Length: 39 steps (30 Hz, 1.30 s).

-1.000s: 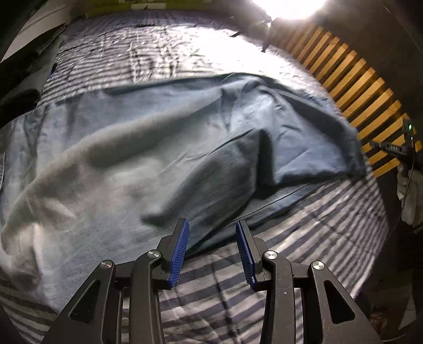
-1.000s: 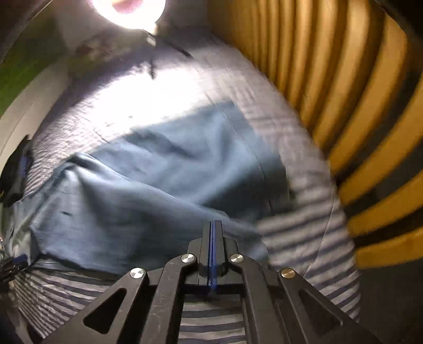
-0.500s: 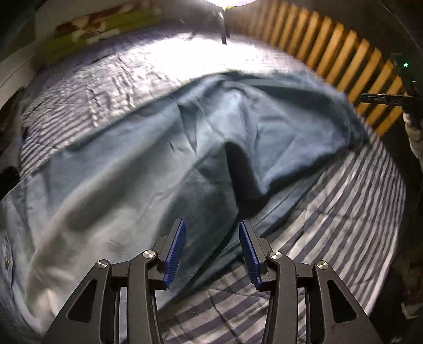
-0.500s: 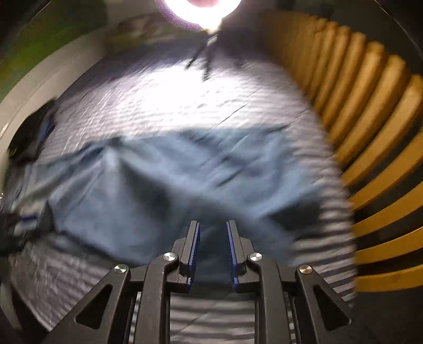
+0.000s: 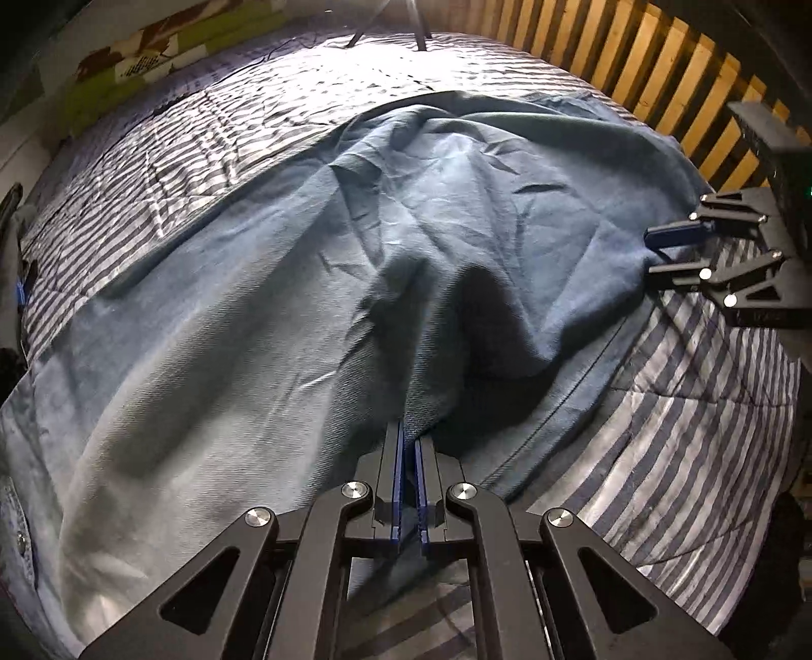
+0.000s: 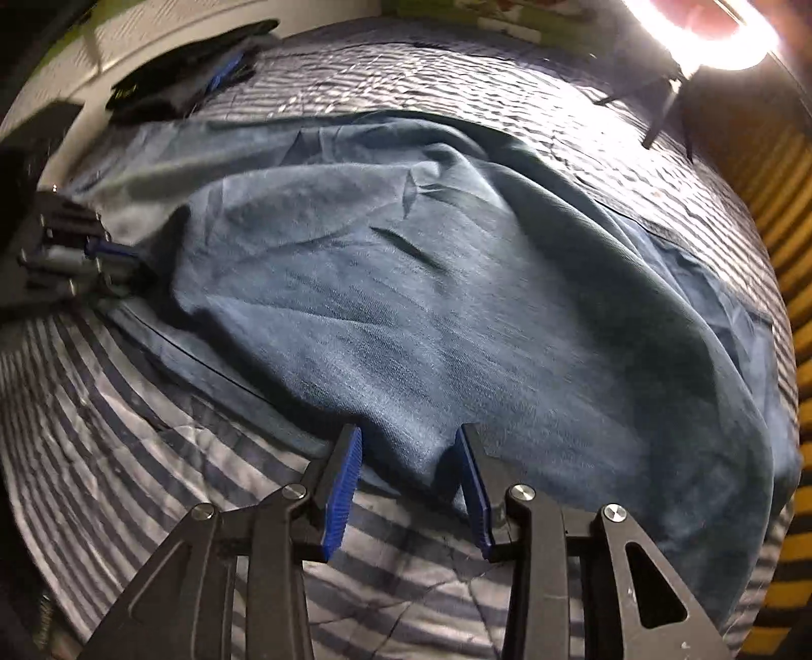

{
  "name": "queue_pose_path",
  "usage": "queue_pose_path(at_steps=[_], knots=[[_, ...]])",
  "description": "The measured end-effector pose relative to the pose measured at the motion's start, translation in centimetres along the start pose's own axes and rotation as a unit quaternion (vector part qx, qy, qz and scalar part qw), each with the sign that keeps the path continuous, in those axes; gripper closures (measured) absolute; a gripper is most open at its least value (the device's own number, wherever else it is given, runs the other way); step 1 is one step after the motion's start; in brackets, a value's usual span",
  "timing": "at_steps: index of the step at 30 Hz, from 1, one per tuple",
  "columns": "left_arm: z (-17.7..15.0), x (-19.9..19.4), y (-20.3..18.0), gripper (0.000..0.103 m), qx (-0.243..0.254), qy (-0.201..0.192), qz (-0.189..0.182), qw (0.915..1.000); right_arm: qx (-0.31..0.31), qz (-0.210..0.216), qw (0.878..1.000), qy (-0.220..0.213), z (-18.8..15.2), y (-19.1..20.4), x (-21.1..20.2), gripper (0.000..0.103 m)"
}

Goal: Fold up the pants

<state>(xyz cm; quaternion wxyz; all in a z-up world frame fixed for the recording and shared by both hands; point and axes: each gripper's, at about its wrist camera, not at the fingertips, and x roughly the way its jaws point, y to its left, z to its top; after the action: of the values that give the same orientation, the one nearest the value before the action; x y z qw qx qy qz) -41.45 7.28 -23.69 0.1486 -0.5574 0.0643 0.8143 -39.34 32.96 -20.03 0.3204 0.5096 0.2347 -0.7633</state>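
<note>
Blue pants lie spread and rumpled across a striped bedcover. My left gripper is shut on a raised fold of the pants near their front edge, and the cloth tents up from its tips. It also shows at the far left of the right wrist view as the left gripper. My right gripper is open, its blue pads on either side of a ridge of pants cloth at the near hem. From the left wrist view the right gripper sits open at the pants' right edge.
A wooden slatted rail runs along the far right of the bed. A bright lamp on a stand glares at the back. Dark clothing lies at the bed's far corner, and green patterned cloth lies beyond the bedcover.
My left gripper went from open to shut on a fold of the pants. My right gripper went from shut to open, letting go of the cloth, and now straddles the hem.
</note>
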Motion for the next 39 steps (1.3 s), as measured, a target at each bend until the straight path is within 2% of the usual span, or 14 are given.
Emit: queue_pose_path(at_steps=[1,3,8,13,15,19,21,23,25,27,35,37,38,39], knots=[[0.0,-0.2,0.1,0.099,-0.002,-0.001,-0.002,1.0,-0.002,-0.001,1.0,0.003,0.0,-0.2,0.0,0.074],[0.0,-1.0,0.4,0.1,-0.003,-0.007,0.003,1.0,0.002,-0.01,1.0,0.009,0.0,-0.7,-0.3,0.101],[-0.1,-3.7,0.8,0.1,-0.009,-0.019,-0.017,0.9996,-0.004,-0.014,1.0,-0.005,0.1,-0.9,-2.7,0.102],[-0.9,-4.8,-0.4,0.098,0.016,0.001,-0.038,0.9991,0.009,0.043,0.998,-0.034,-1.6,-2.3,-6.4,0.101],[-1.5,-3.7,-1.3,0.079,0.036,0.037,-0.04,0.9979,-0.003,0.033,0.999,-0.004,-2.7,-2.1,-6.0,0.092],[-2.0,-4.1,-2.0,0.075,0.03,0.018,-0.043,0.9985,0.066,-0.008,0.997,-0.035,-6.6,-5.9,-8.2,0.074],[-2.1,-4.7,-2.6,0.075,0.017,-0.007,-0.048,0.9987,0.155,-0.038,0.985,-0.067,-9.1,-10.0,-9.7,0.074],[-2.4,-4.2,-4.4,0.075,0.034,-0.01,-0.045,0.9984,0.247,-0.076,0.962,-0.087,-12.0,-14.8,-10.7,0.071],[-3.2,-3.1,-6.6,0.075,0.074,0.004,-0.029,0.9968,0.31,-0.092,0.942,-0.086,-14.0,-18.6,-10.6,0.062],[-3.9,-1.7,-8.4,0.075,0.112,0.025,-0.019,0.9932,0.353,-0.069,0.929,-0.088,-15.5,-21.6,-9.8,0.047],[-3.7,-0.9,-8.8,0.075,0.1,0.048,-0.026,0.9935,0.356,-0.038,0.933,-0.043,-13.7,-23.9,-4.0,0.038],[-3.6,-0.9,-9.0,0.074,0.102,0.048,-0.024,0.9933,0.355,0.001,0.934,-0.049,-13.3,-23.2,-4.0,0.058],[-3.6,-0.9,-9.0,0.074,0.103,0.046,-0.024,0.9933,0.355,0.021,0.934,-0.047,-13.0,-22.6,-4.2,0.082],[-3.6,-0.9,-9.0,0.074,0.103,0.045,-0.024,0.9933,0.347,0.021,0.937,-0.042,-12.7,-21.8,-4.8,0.084]])
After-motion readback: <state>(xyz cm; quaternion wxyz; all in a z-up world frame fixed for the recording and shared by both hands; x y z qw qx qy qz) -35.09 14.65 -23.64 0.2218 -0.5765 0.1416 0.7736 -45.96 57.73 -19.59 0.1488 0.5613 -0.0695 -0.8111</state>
